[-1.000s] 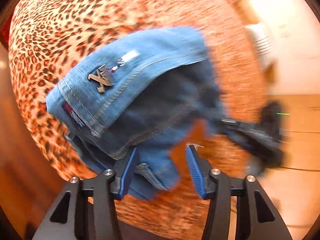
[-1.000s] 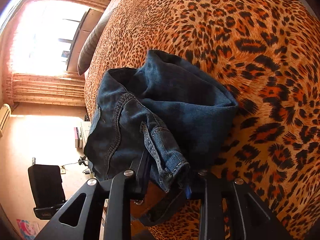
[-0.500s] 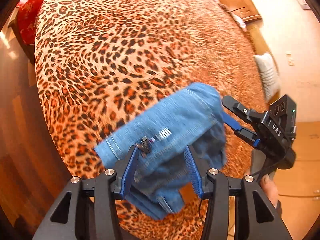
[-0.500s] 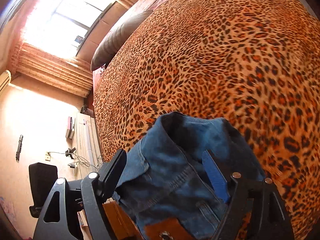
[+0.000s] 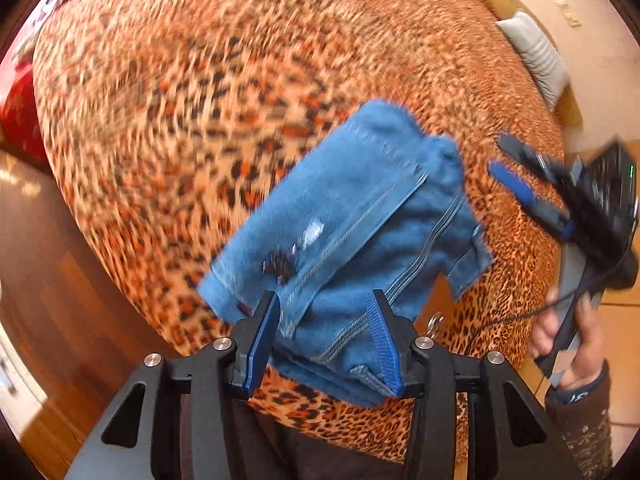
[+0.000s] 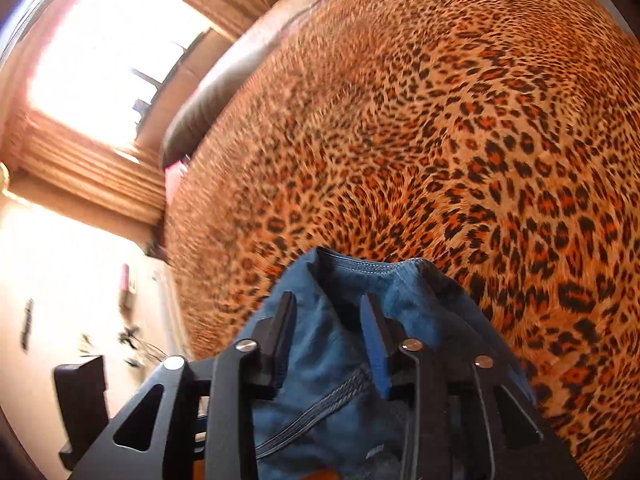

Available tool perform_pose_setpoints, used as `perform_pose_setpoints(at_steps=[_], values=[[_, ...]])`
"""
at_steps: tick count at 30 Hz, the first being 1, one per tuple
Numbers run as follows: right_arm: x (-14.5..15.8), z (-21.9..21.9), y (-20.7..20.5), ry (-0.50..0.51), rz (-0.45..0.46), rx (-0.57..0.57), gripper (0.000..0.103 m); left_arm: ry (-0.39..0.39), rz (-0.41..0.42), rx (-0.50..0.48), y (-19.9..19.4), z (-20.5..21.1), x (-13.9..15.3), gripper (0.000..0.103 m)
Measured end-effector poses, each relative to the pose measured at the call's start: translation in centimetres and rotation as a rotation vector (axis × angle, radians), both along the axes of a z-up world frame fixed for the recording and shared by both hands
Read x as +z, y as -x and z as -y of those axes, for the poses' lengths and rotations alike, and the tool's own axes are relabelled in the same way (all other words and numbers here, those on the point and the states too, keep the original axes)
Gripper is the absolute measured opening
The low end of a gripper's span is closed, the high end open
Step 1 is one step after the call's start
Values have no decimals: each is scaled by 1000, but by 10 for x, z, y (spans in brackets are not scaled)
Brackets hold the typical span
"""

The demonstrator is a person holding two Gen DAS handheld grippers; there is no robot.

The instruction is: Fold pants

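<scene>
The blue denim pants [image 5: 360, 232] lie folded into a small bundle on the leopard-print bed [image 5: 240, 100]. My left gripper [image 5: 325, 334] is open just above the near end of the bundle, its blue pads on either side of the denim. My right gripper [image 5: 532, 196] shows at the right of the left wrist view, open and apart from the pants, held by a hand [image 5: 576, 344]. In the right wrist view the right gripper [image 6: 326, 328] is open over the denim [image 6: 340, 392], which fills the lower middle.
The bed cover [image 6: 440, 140] stretches far beyond the pants. A red object [image 5: 18, 120] sits at the bed's left edge, with wooden floor [image 5: 48, 280] below. A grey pillow [image 5: 536, 56] lies at the far right. A bright window [image 6: 100, 48] and a black chair [image 6: 80, 396] are at the left.
The right gripper has let go of the pants and drawn back. Both grippers pulled away, so the folded bundle now lies on the bed. The left gripper stays open.
</scene>
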State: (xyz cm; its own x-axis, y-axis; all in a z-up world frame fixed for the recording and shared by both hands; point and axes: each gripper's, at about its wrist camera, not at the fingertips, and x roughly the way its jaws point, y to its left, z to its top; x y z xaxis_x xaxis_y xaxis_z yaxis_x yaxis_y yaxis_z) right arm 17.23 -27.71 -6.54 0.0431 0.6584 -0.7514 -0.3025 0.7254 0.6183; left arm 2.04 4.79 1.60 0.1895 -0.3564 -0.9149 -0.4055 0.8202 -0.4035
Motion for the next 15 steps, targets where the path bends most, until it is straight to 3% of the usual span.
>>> perform_pose_setpoints(at_steps=[1,3,5,9,12,13,14,15], values=[[3,15,3,2,7,-39,72,-28,22,-15,-9,-2,6,50],[1,51,13,19,-19,-115,75,-61,41,-51,-32,-9,9,66],[-11,78,31,49,-63,-183,75,-56,32,-124,-60,-4,9,65],[-44,88,67,70,-126,-282,75,-36,-18,-248,-122,-12,-36,64],[-47,73,82,18,-89,-376,74,69,-76,-332,-149,-13,-78,65],[-49,67,82,39,-88,-386,68,82,-105,-357,-158,-14,-91,65],[-52,55,82,100,-87,-393,50,92,-135,-380,-164,-13,-100,63],[-55,44,82,142,-89,-374,37,106,-150,-399,-169,-10,-106,52]])
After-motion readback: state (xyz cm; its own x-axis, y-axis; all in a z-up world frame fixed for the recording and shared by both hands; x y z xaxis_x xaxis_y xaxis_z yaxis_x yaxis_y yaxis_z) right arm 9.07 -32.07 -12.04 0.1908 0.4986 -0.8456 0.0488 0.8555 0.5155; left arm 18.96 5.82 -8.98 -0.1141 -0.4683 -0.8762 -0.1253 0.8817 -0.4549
